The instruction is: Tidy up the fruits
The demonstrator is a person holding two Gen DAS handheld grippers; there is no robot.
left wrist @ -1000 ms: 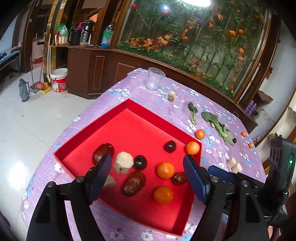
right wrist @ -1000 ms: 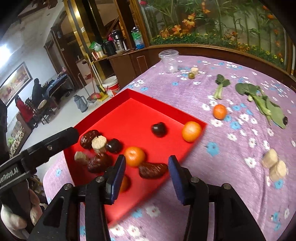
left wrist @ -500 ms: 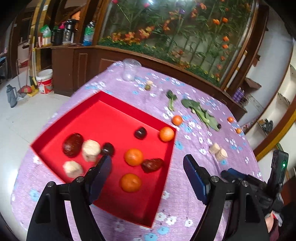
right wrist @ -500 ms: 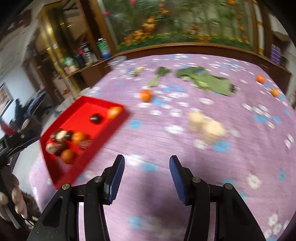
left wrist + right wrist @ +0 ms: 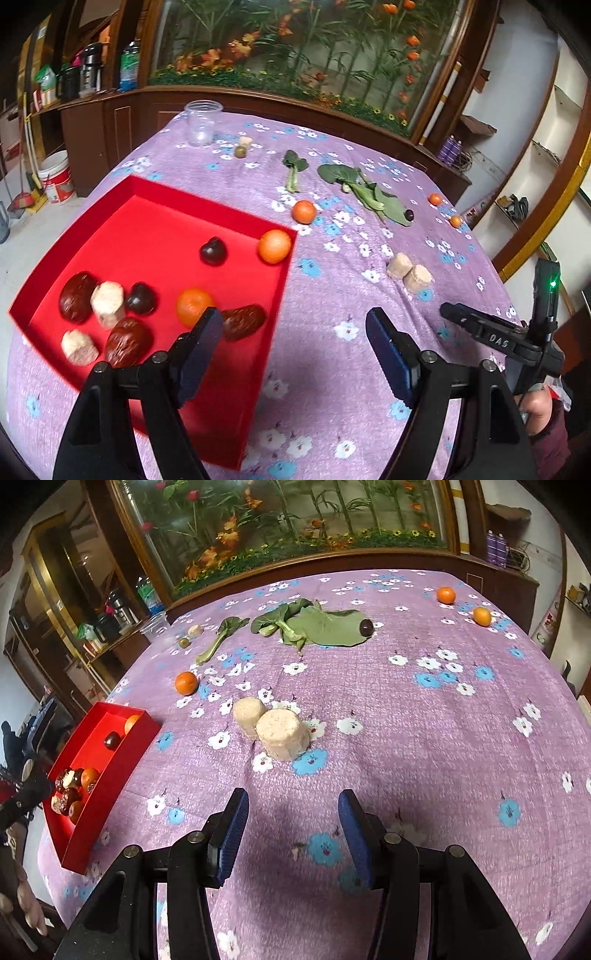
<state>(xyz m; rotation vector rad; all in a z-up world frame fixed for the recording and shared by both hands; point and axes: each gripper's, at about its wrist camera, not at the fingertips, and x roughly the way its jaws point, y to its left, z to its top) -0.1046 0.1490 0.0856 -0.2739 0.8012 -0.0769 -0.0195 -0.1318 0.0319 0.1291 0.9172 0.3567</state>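
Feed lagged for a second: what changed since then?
The right gripper swung from over the red tray to the open cloth, now facing the two beige chunks. Both grippers stayed open and empty; the left gripper drifted right. Fruit unmoved.

Left gripper (image 5: 293, 338) jaws spread wide, empty — right gripper (image 5: 293, 814) likewise parted, holding nothing

A lived-in home dining or sitting room. A table under a purple flowered cloth (image 5: 406, 716) fills the centre. At twelve o'clock, a dark wooden cabinet (image 5: 110, 118) runs below a large flower mural (image 5: 295, 48). At ten o'clock stand thermos flasks (image 5: 88, 70), with a bucket (image 5: 57, 177) and broom on the tiled floor.
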